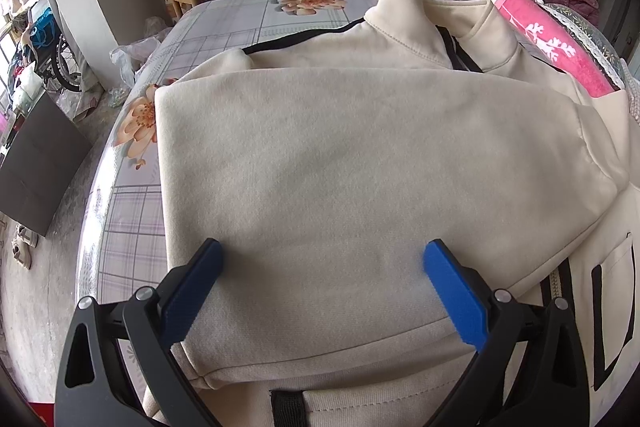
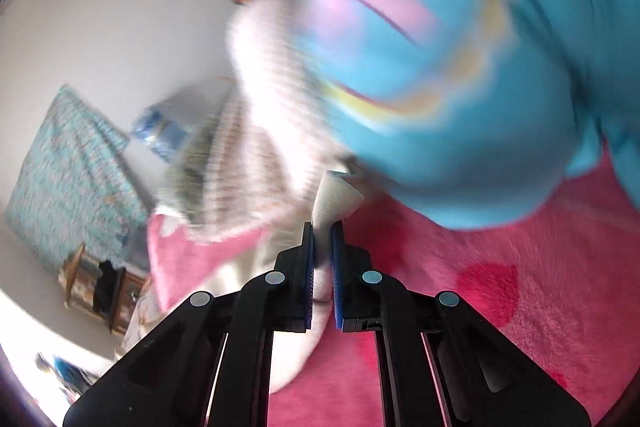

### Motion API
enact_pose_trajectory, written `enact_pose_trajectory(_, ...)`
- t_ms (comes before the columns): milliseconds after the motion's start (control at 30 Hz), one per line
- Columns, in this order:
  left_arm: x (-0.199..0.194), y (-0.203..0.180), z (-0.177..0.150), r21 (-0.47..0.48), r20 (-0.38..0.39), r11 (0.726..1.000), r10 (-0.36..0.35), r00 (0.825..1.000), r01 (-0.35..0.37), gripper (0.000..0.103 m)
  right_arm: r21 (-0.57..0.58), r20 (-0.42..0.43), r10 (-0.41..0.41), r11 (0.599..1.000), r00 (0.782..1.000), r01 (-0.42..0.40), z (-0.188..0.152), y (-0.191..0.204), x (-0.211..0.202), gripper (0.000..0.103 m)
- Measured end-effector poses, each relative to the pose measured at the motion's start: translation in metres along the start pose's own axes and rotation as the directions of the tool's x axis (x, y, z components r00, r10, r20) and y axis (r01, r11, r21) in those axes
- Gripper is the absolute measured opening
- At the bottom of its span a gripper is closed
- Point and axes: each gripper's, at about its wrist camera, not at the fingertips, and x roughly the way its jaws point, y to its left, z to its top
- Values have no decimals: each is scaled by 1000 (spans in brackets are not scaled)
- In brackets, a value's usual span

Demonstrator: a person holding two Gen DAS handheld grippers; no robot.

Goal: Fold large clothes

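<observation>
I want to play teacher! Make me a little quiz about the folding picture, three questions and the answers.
1. True or false: the left gripper is squeezing the cream jacket.
2. What does the right gripper pinch? A) a blue bottle B) cream fabric C) a shoe
3. Fill in: the pink blanket lies beneath the right gripper and has a ____ colour.

Key:
1. False; its blue pads stand wide apart over the jacket.
2. B
3. pink
</observation>
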Motion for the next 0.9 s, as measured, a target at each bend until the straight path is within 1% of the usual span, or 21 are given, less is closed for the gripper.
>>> enact_pose_trajectory(100, 0, 1, 0, 0, 0, 1000, 0, 1000, 0, 99, -85, 56, 83, 993, 995, -78, 5, 41, -31, 6)
enact_pose_trajectory(200, 0, 1, 0, -1, 2, 1000, -1, 1000, 1, 99, -154, 77, 183, 974, 980, -169, 7, 80, -55, 6)
enact_pose_trajectory(267, 0, 1, 0, -4, 7, 1000, -1, 1000, 1, 99, -208, 77, 245, 952, 966, -225, 5, 106, -71, 6)
enact_pose_trajectory(333, -1, 1, -1, -3, 10, 1000, 0, 1000, 0, 99, -259, 62, 304, 925, 951, -279, 1, 143, -72, 5)
enact_pose_trajectory(400, -1, 0, -1, -2, 9, 1000, 1, 1000, -1, 99, -297, 39, 361, 894, 932, -335, -4, 169, -80, 5)
enact_pose_trajectory(467, -2, 0, 0, -9, 3, 1000, 4, 1000, -4, 99, -324, 5, 419, 860, 908, -394, -9, 197, -85, 5)
enact_pose_trajectory(533, -5, 1, 0, -20, 13, 1000, -7, 1000, 7, 99, -339, -27, 476, 823, 879, -456, -15, 222, -90, 5)
enact_pose_trajectory(600, -11, 5, 0, -33, 25, 999, -19, 1000, 20, 99, -351, -64, 533, 779, 844, -519, -21, 242, -96, 5)
enact_pose_trajectory(700, -27, 10, 0, -47, 54, 998, -41, 998, 44, 98, -372, -132, 597, 710, 791, -598, -35, 282, -95, 5)
enact_pose_trajectory(767, -38, 15, 0, -50, 72, 997, -56, 996, 60, 98, -377, -181, 631, 664, 754, -646, -50, 306, -93, 5)
enact_pose_trajectory(833, -49, 21, -2, -64, 84, 995, -71, 994, 76, 97, -364, -238, 667, 613, 706, -701, -70, 326, -92, 5)
enact_pose_trajectory(900, -61, 30, -5, -83, 95, 990, -103, 990, 111, 93, -363, -297, 679, 570, 672, -737, -97, 349, -87, 5)
